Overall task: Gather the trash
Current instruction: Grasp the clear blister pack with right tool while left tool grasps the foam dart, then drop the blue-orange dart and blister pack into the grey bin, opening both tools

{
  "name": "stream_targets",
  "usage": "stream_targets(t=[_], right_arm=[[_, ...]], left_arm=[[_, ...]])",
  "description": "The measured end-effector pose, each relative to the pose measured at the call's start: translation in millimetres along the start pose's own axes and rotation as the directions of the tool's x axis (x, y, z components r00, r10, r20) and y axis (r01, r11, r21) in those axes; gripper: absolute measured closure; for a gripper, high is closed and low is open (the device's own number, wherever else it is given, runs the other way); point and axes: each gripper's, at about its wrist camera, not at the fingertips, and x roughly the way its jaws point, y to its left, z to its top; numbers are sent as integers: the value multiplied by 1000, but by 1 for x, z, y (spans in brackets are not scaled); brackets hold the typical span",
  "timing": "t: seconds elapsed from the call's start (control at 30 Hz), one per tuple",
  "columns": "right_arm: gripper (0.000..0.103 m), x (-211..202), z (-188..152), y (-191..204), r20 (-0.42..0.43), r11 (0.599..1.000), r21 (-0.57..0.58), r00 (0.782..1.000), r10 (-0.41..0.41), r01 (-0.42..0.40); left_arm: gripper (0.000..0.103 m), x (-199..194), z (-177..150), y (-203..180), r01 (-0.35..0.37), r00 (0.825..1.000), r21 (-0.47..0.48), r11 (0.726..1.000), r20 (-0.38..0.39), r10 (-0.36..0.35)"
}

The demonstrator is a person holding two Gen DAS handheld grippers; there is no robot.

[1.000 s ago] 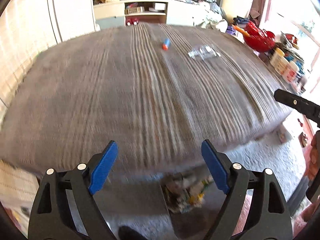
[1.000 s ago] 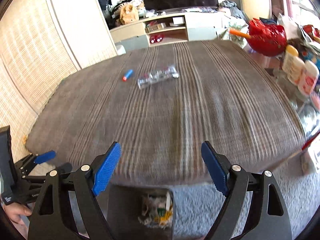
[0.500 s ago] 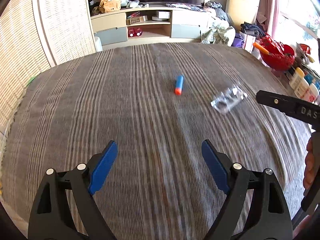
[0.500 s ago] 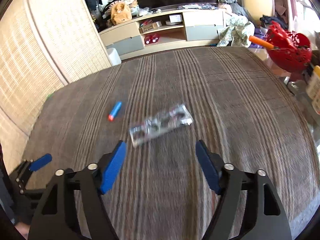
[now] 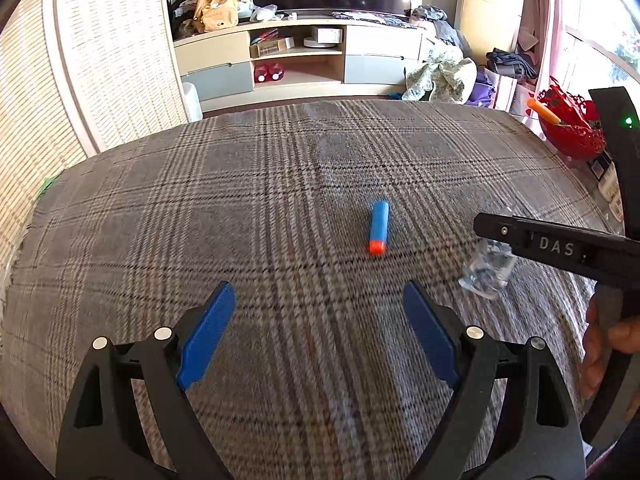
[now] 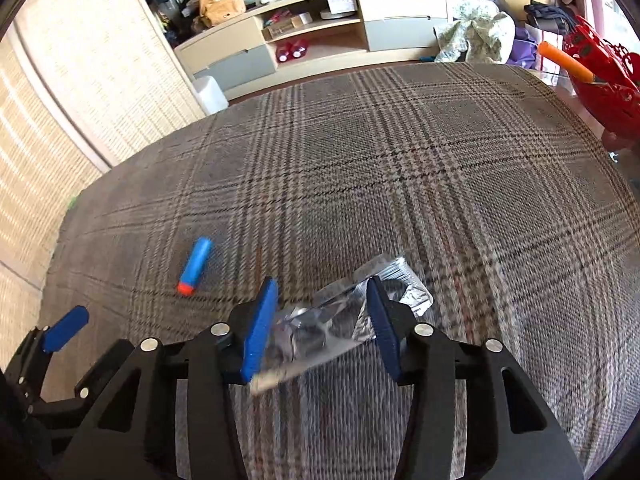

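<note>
Closing on a crumpled clear plastic wrapper (image 6: 348, 320), the right gripper (image 6: 320, 320) is working the pickup step of the trash collection. Its jaws have just been narrowing and are now standing about half open, with the wrapper lying between the blue pads (image 6: 258, 326); whether the pads are already pressing on the plastic cannot be told, as the wrapper is blurred. The wrapper is resting on the plaid blanket (image 6: 440, 180), toward the near edge. A blue foam dart (image 6: 195, 266) with an orange tip is lying on the same blanket, near the wrapper on its left side and apart from it. The left gripper (image 5: 320, 332) is hovering over the blanket short of the dart, jaws standing wide and holding nothing.

Judgement: the grasp is under way but not confirmed. The next move is calling for the right jaws to finish closing until the thin plastic is pinched firmly, then a lift clear of the blanket. The wrapper looks light and slippery, so a shallow pinch may let it slide out.
</note>
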Motion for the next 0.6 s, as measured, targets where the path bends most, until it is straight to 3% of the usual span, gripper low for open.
stream_targets(t=[0.07, 0.17, 0.23, 0.47, 0.6], right_arm=[[78, 5, 4, 5, 3, 999, -29, 1000, -27, 27], [85, 8, 10, 6, 3, 998, -57, 1000, -26, 26], [95, 8, 13, 4, 14, 995, -87, 998, -54, 55], [95, -5, 6, -17, 29, 995, -89, 999, -33, 35], [95, -13, -2, -27, 34, 996, -84, 999, -13, 16]], left_arm=[[22, 11, 5, -2, 8, 1000, 4, 1000, -8, -8], [23, 23, 11, -9, 7, 1000, 27, 1000, -13, -7], [30, 30, 16, -13, 12, 1000, 37, 999, -18, -11], [57, 55, 28, -31, 28, 999, 70, 997, -31, -26], [77, 65, 32, -38, 26, 999, 90, 996, -31, -23]])
